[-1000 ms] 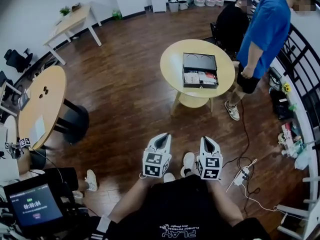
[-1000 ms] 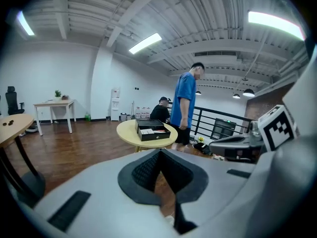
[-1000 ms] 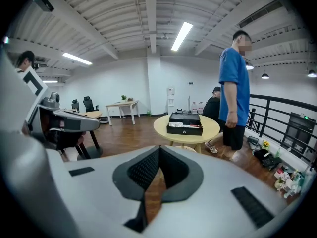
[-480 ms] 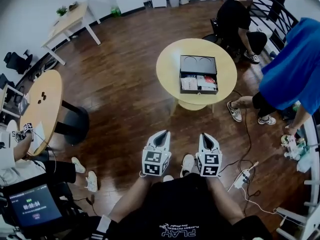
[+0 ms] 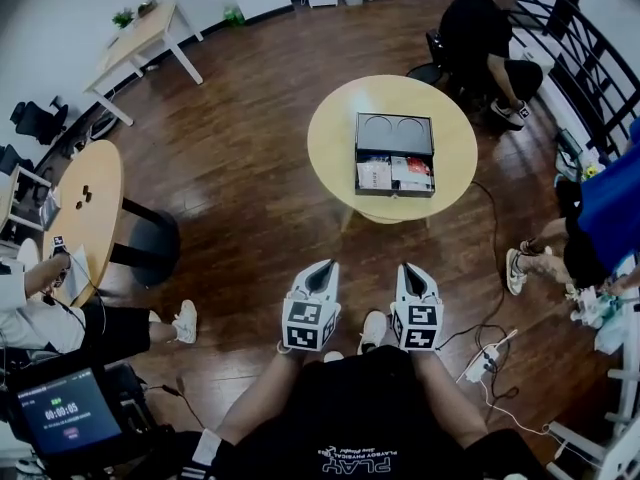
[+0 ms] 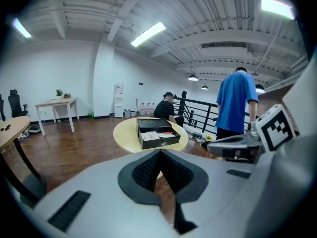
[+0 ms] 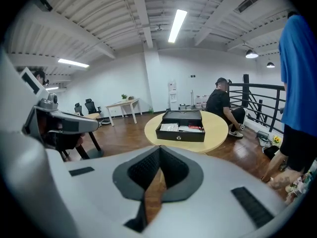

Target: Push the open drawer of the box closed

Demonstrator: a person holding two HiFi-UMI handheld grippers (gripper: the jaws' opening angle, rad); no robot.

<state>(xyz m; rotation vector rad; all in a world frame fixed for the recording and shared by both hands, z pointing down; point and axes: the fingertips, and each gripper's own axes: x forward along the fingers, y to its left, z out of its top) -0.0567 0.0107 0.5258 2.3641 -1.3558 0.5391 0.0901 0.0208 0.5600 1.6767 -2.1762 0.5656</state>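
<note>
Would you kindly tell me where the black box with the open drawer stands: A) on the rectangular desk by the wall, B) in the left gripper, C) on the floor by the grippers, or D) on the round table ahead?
D: the black box sits on the round table, drawer pulled out, well beyond the left gripper and right gripper, both shut and empty.

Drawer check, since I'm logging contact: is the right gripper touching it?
Apart. The head view shows the right gripper far short of the drawer, with wooden floor between them.
</note>
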